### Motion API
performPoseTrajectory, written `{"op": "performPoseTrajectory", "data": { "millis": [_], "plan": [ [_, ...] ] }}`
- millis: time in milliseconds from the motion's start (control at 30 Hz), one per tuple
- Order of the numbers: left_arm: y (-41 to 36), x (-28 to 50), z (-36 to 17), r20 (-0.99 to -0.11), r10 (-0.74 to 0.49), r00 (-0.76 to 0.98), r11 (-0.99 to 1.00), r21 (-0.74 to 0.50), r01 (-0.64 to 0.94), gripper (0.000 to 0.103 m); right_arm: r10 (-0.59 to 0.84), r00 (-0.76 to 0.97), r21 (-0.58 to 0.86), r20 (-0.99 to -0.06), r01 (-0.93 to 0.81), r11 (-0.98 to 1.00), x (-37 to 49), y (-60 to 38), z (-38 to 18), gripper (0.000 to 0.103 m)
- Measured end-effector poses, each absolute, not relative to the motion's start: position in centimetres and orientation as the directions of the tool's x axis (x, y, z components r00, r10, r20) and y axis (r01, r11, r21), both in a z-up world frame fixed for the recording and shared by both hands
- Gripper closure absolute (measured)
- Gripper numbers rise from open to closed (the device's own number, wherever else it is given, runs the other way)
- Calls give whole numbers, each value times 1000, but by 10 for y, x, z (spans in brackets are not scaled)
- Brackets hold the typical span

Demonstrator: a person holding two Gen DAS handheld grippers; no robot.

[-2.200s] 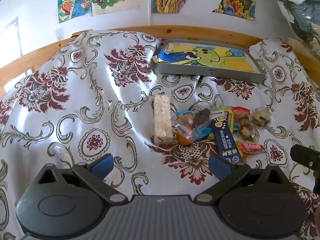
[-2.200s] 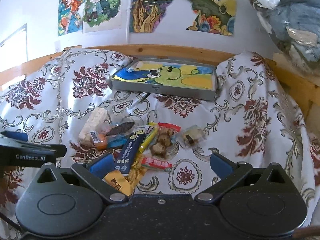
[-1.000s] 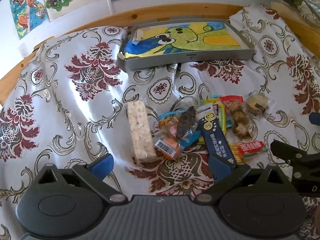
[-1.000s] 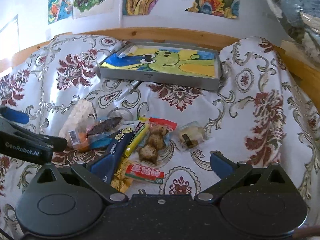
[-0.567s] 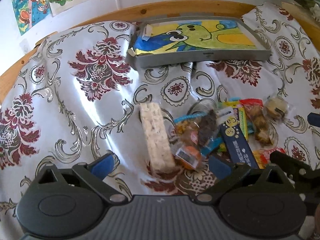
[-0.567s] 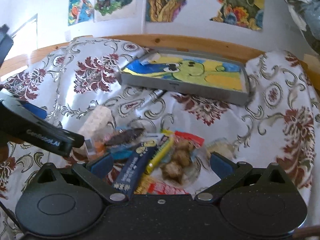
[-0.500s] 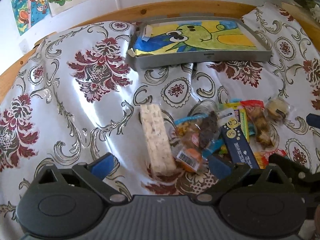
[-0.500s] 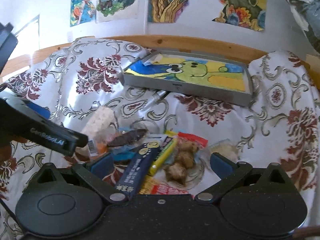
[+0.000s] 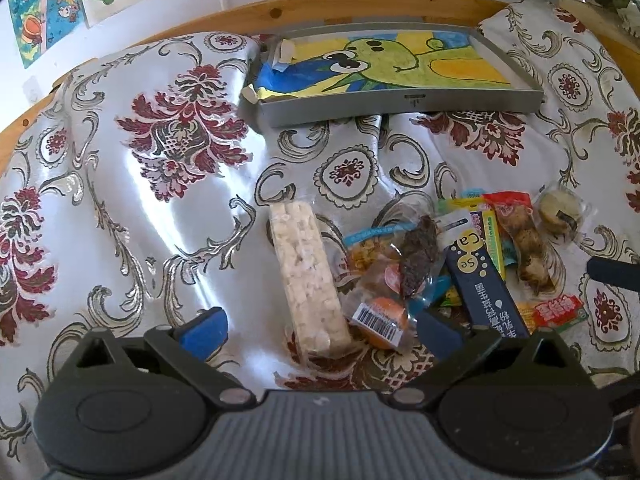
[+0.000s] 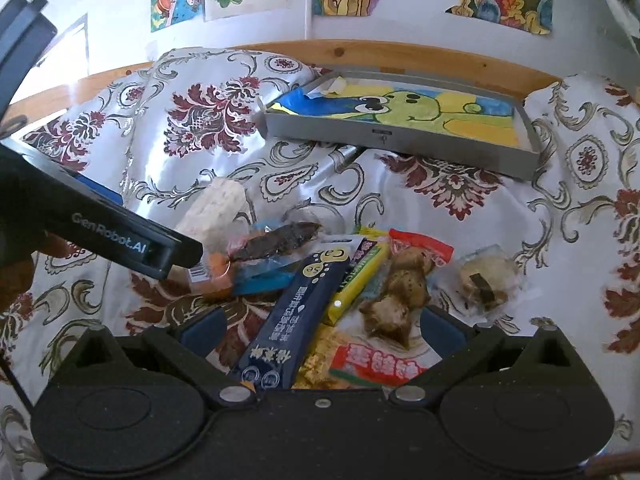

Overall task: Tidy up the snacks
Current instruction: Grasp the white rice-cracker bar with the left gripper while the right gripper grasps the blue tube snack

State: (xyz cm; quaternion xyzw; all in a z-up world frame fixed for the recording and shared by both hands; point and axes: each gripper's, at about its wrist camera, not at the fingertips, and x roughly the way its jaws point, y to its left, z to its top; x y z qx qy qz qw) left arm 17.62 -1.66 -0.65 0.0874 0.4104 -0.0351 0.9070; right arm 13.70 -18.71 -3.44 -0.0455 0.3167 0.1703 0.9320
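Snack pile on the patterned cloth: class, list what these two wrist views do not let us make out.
- Gold packet, right wrist view: the dark blue stick pack and red packet cover most of it.
- Dark blue stick pack's near end, left wrist view: cut off behind the left gripper.
- Barcoded orange snack, right wrist view: partly behind the left gripper's finger.

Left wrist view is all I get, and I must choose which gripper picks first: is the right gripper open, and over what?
Observer: The right gripper is open, straddling the near end of the dark blue stick packet.
Operator: Anything beneath that packet?
Observer: A golden wrapper peeks out under it, beside the red packet.
Operator: How does my left gripper look from there?
Observer: One finger's tip overlaps the orange barcoded snack; contact unclear.
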Motion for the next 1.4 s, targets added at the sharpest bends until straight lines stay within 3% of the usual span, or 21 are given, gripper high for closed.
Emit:
{"op": "performPoseTrajectory", "data": {
  "millis": [133,433,767,1067,1400],
  "plan": [
    [-16,179,-7,-747,-13,665,983,113,147,0,297,746,26,-595,-352,936,141,-186,-40,1],
    [-5,193,-17,-759,-25,651,986,89,141,1,329,754,-12,-568,-408,913,141,-178,-43,12],
    [5,218,-18,-755,0,656,988,99,114,4,321,746,-23,-583,-410,912,161,-169,-49,36],
    [12,242,-32,-778,-30,628,996,32,86,22,285,753,-38,-593,-380,924,167,-167,-56,39],
    [7,243,-43,-794,-60,605,994,6,107,53,261,769,-124,-584,-403,907,167,-148,-62,56]
  ]
}}
